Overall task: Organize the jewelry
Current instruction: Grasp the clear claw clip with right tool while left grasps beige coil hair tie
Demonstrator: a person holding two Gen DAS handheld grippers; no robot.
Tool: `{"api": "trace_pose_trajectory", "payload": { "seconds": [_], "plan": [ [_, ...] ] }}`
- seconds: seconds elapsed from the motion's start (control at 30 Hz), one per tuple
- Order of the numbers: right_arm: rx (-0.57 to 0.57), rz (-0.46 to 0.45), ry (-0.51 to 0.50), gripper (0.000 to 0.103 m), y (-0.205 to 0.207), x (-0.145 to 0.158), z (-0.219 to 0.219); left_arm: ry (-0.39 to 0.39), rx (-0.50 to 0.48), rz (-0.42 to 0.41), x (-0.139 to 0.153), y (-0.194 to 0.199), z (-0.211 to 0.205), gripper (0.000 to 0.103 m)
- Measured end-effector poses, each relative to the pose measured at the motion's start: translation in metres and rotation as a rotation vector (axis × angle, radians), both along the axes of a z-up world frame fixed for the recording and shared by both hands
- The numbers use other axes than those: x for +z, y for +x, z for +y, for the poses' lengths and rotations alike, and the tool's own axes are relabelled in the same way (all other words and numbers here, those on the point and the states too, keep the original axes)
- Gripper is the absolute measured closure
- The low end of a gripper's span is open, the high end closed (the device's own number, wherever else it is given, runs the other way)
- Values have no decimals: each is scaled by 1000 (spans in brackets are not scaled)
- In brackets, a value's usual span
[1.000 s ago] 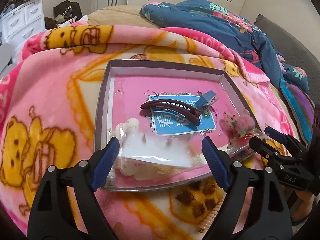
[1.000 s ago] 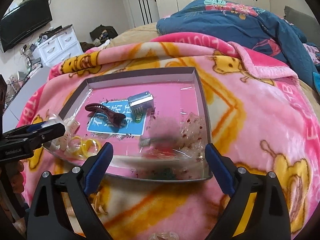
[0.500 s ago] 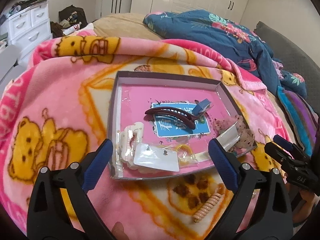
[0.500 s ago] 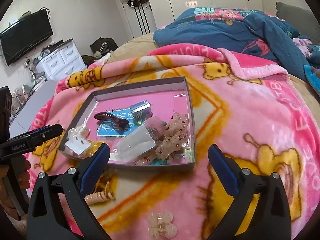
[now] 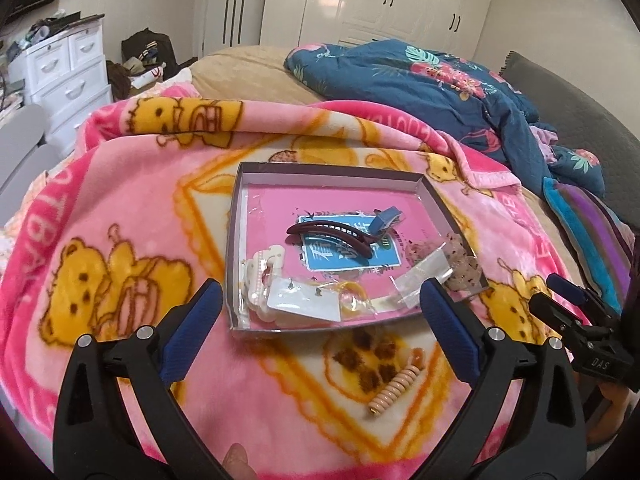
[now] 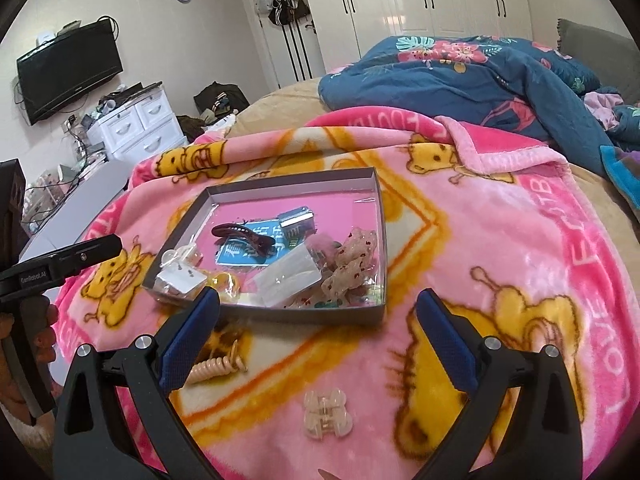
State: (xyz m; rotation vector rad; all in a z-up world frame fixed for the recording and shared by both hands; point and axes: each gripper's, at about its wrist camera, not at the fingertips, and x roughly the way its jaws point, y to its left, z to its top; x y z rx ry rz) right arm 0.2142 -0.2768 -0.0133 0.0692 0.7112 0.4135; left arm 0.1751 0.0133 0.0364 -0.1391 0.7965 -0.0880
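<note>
A shallow grey tray (image 5: 332,170) with a pink floor lies on the pink bear blanket. It holds a dark red hair clip (image 5: 332,232), a blue clip (image 5: 384,220), a white earring card (image 5: 304,300), a clear packet (image 5: 420,280) and a speckled pink bow (image 6: 352,256). My left gripper (image 5: 320,288) hovers over the tray's near edge, its jaws opening with nothing held. My right gripper (image 6: 318,296) hangs open and empty above the tray (image 6: 296,186), near its front rim. On the blanket in front lie a peach spiral hair tie (image 6: 216,364) and a pale claw clip (image 6: 326,414).
A blue floral quilt (image 6: 460,68) is heaped at the back right of the bed. White drawers (image 6: 136,120) and a wall television (image 6: 68,68) stand to the left. The blanket (image 6: 500,240) spreads flat right of the tray.
Both grippers have pulled back and up from the tray. The white earring card and the clear packet with the bow, earlier between the jaws, now lie in the tray.
</note>
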Motion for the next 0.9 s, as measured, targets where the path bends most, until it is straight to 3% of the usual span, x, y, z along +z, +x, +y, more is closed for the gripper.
{"api": "trace_pose_trajectory", "payload": {
  "seconds": [0.43,0.9],
  "plan": [
    [52,7,-31,5,-27,-7,-3,52,-16,7,-4,-25,-15,10],
    [99,132,-126,5,-37,-60,-3,84,-61,111,-52,-40,-34,10]
  ]
}}
